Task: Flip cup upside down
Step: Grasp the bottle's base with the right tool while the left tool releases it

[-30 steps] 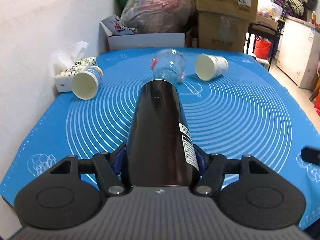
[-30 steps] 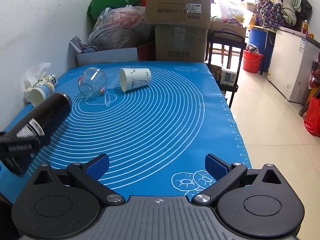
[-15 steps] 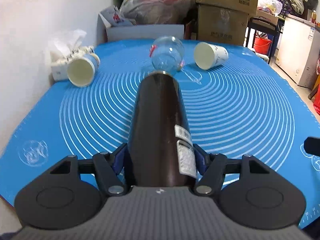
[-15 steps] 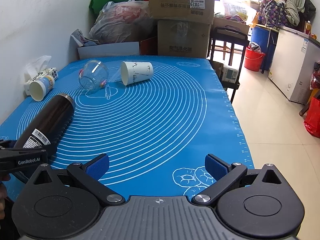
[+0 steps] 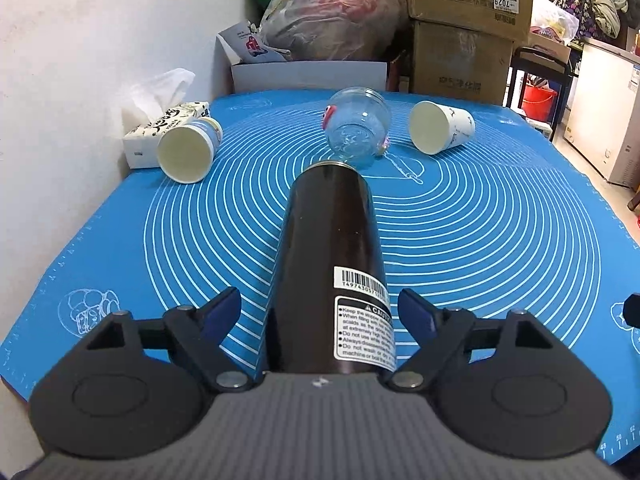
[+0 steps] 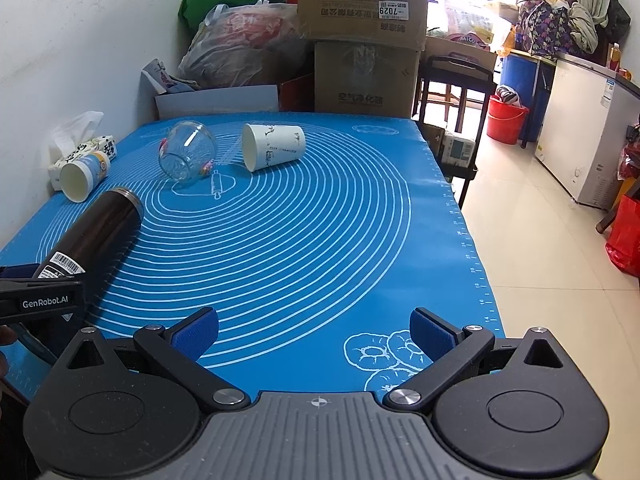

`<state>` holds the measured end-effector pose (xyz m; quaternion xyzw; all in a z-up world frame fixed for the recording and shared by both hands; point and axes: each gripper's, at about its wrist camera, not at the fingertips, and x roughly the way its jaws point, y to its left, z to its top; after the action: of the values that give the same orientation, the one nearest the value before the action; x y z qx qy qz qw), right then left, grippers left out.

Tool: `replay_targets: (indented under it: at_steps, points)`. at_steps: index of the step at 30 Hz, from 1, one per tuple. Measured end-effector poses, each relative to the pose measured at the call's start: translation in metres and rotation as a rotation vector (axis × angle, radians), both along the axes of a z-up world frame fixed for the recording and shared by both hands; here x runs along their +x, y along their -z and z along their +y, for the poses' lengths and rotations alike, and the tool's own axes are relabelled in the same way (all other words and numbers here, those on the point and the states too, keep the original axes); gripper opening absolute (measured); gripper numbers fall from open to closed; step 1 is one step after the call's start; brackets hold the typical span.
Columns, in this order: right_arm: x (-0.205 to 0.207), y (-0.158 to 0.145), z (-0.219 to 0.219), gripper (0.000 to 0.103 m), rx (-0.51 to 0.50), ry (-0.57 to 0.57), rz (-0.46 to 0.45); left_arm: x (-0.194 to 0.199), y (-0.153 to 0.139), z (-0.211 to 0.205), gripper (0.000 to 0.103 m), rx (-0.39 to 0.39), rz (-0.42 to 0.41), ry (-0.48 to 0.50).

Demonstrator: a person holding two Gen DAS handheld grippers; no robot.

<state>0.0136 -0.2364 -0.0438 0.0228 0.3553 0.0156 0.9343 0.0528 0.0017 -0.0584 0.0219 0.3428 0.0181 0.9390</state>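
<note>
Two blue pads of the left gripper (image 5: 320, 312) stand apart on either side of the dark flask (image 5: 330, 264), clear of it; its base is hidden under the gripper body. The flask lies on the tabletop (image 6: 320, 240), blocking part of the glass jar (image 5: 356, 128). The right gripper (image 6: 314, 330) is spread wide, holding nothing.

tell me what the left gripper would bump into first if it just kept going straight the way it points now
Almost at once, the dark flask: it lies on the blue mat between the open fingers of the left gripper, pointing away. Beyond its far end comes the glass jar on its side, though depth there is hard to judge.
</note>
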Motion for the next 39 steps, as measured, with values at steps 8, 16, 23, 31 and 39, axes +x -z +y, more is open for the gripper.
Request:
replay_targets:
  at_steps: [8, 16, 23, 31, 39]
  points:
    - [-0.002, -0.001, 0.0, 0.103, -0.002, -0.001, -0.001, -0.002, -0.002, 0.001, 0.085, -0.004, -0.003, -0.005]
    - [0.003, -0.014, 0.015, 0.103, -0.078, -0.109, 0.016, -0.012, -0.024, 0.008, 0.088, -0.086, 0.0, 0.025]
    - [0.01, -0.053, 0.058, 0.103, -0.342, -0.336, -0.049, -0.031, -0.063, 0.03, 0.098, -0.111, -0.069, 0.001]
    - [0.004, -0.072, 0.158, 0.103, -0.943, -0.768, -0.13, -0.034, -0.066, 0.076, 0.098, -0.076, -0.081, -0.126]
    - [-0.009, -0.007, 0.239, 0.103, -1.657, -1.283, -0.19, -0.028, -0.04, 0.118, 0.098, -0.073, -0.059, -0.198]
